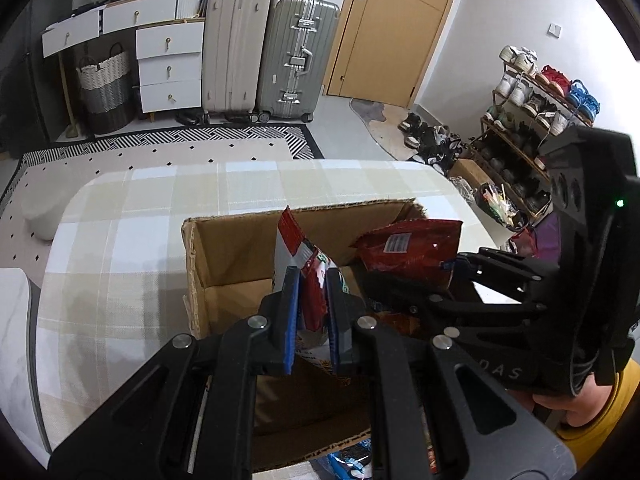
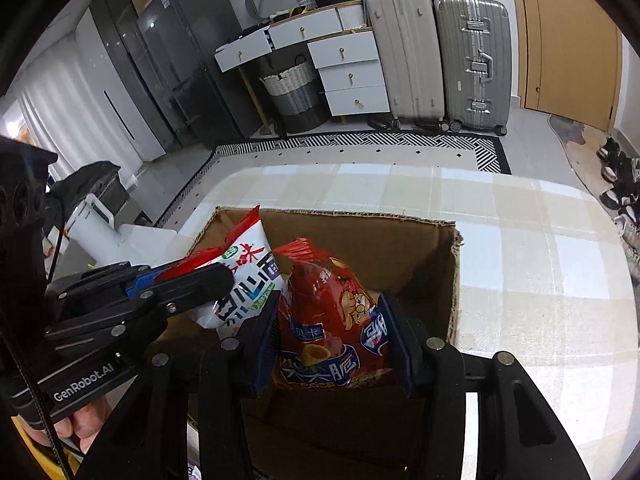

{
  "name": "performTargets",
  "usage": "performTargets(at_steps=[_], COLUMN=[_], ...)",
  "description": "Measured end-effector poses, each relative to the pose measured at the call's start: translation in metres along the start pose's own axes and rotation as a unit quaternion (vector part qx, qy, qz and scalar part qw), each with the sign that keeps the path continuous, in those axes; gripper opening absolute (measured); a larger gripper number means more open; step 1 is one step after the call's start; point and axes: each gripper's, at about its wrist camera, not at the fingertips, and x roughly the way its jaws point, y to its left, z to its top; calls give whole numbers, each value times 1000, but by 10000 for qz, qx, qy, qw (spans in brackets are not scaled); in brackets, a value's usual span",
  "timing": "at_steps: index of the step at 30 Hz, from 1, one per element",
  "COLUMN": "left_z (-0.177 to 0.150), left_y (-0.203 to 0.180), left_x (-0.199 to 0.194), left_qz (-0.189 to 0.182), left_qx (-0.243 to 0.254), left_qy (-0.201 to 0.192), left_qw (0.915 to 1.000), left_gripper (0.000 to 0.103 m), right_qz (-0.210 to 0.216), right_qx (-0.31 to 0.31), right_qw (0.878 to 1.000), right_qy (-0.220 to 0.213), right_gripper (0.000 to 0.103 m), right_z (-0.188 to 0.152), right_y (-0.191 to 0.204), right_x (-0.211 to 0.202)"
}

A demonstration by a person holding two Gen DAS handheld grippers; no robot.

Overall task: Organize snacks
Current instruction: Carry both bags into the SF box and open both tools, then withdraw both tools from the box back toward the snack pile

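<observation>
An open cardboard box (image 1: 224, 256) (image 2: 400, 240) stands on the checked tablecloth. My left gripper (image 1: 313, 300) is shut on a white and red snack packet (image 1: 296, 248), held upright over the box; the same packet (image 2: 244, 276) shows in the right wrist view, with the left gripper (image 2: 188, 284) clamped on it. My right gripper (image 2: 332, 340) is shut on a red snack bag (image 2: 332, 320) over the box. In the left wrist view that red bag (image 1: 412, 248) hangs from the right gripper (image 1: 452, 276) at the box's right side.
The checked table (image 1: 120, 260) (image 2: 520, 260) spreads around the box. A blue packet (image 1: 348, 460) lies at the box's near edge. Behind are suitcases (image 1: 272, 52), white drawers (image 1: 168, 64), a woven basket (image 1: 106, 88), a shoe rack (image 1: 532, 120) and a door (image 1: 392, 20).
</observation>
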Motion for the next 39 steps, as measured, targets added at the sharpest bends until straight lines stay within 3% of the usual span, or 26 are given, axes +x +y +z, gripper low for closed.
performTargets(at_steps=[12,17,18,22,28,30,32,33,39], left_z=[-18,-27,-27,-35,-43,-47,-51,-53,-76], left_y=[8,13,13,11,3,-5,-12,-16,-42], left_x=[21,7,4,-22,-66,-84,-107,-119,-192], left_qz=[228,238,263,387,492,557,657,702,795], left_qx=[-40,-103,-104,-153,-155,-118,-132,-146,-32], left_qy=[151,83,63,-85,-314,-439,-611,-713,-1031], left_qw=[9996,9996,9996,9991,9982,9974,9959,9949,9915], left_gripper=[10,10,13,39,47,57,77,80,81], right_qz=[-75,-42,-56,-30,-21,-38,-63,-53,-175], right_qx=[-167,-122,-108,-15,-22,-69,-109,-125,-330], right_qw=[9997,9998,9998,10000,9997,9992,9984,9981,9926], right_qy=[158,178,179,92,-240,-402,-542,-606,-1160], right_gripper=[49,49,49,49,49,49,49,49,53], right_z=[-3,-3,-3,-5,-7,-7,-8,-9,-26], right_y=[12,11,11,10,17,23,29,33,60], right_x=[5,2,0,-10,-50,-72,-94,-104,-177])
